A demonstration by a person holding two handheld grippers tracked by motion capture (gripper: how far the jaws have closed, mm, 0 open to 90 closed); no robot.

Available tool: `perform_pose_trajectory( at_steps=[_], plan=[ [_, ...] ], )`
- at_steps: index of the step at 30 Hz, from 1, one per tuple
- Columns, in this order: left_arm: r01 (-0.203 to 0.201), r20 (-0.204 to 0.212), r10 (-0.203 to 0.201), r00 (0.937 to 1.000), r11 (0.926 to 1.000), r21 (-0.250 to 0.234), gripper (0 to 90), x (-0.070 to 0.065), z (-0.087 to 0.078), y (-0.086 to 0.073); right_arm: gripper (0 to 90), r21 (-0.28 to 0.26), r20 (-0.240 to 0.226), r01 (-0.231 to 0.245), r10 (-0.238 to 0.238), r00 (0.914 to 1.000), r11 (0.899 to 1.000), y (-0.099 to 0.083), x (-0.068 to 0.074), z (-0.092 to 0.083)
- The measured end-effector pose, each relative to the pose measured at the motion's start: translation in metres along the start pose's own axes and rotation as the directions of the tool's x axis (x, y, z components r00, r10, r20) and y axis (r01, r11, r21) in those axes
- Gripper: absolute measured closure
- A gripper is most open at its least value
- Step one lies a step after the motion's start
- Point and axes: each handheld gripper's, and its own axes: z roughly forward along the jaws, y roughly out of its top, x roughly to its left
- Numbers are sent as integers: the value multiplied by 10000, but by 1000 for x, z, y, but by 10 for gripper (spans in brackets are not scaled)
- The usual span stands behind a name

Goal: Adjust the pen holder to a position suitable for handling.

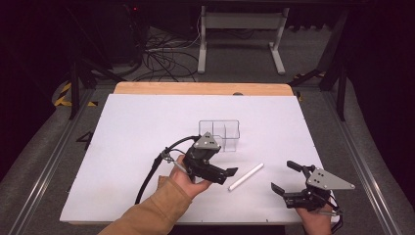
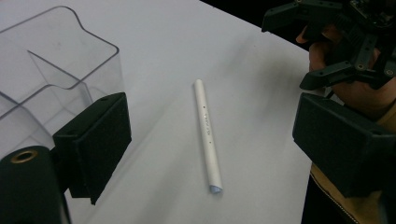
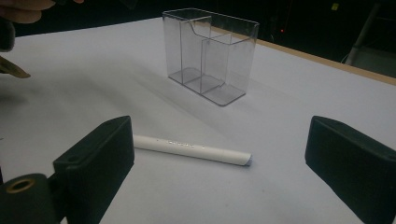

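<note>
A white pen [image 1: 246, 176] lies on the white board between my two grippers, slanting from near left to far right. Just left of it, my left gripper [image 1: 229, 174] is held open, jaws pointing right toward the pen. In the left gripper view the pen [image 2: 208, 135] lies on the board ahead, untouched between the wide jaws of the left gripper [image 2: 215, 112]. My right gripper [image 1: 285, 177] rests open near the board's front right corner. In the right gripper view the pen [image 3: 191, 150] lies just beyond the right gripper [image 3: 222, 135]. A clear plastic organizer [image 1: 219, 134] with compartments stands upright behind the pen.
The white board [image 1: 137, 147] covers a wooden table whose far edge [image 1: 195, 88] shows behind it. Beyond it, cables [image 1: 161, 58] and a white desk frame [image 1: 240, 34] sit on the floor. In the left gripper view the organizer [image 2: 51, 79] is close at left.
</note>
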Motion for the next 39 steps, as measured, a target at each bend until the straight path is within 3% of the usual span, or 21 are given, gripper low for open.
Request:
perform_pose_trajectory(
  at_steps=[5,13,22,26,29,39],
  plan=[
    [196,51,-199,9998,9981,588,138,-1,12,7,86,-82,-47,-18,17,10000,10000,0,0,-2],
    [-3,157,-18,9999,9913,1316,188,-5,31,16,88,-107,-61,-55,54,10000,9999,0,0,-3],
    [-265,-44,280,9996,9781,2064,237,-9,50,19,90,-115,-128,-32,30,9999,9999,0,-1,-3],
    [-572,-348,678,9971,9675,2462,291,-12,58,22,90,-116,-167,-20,18,9999,9999,0,0,-2],
    [-526,-396,657,9971,9613,2703,305,-13,64,23,91,-140,-155,-12,10,9999,9999,0,0,-2],
    [-108,-107,153,9998,9414,3372,319,-9,85,25,94,-124,-179,-22,20,9998,9999,0,0,-1]
  ],
)
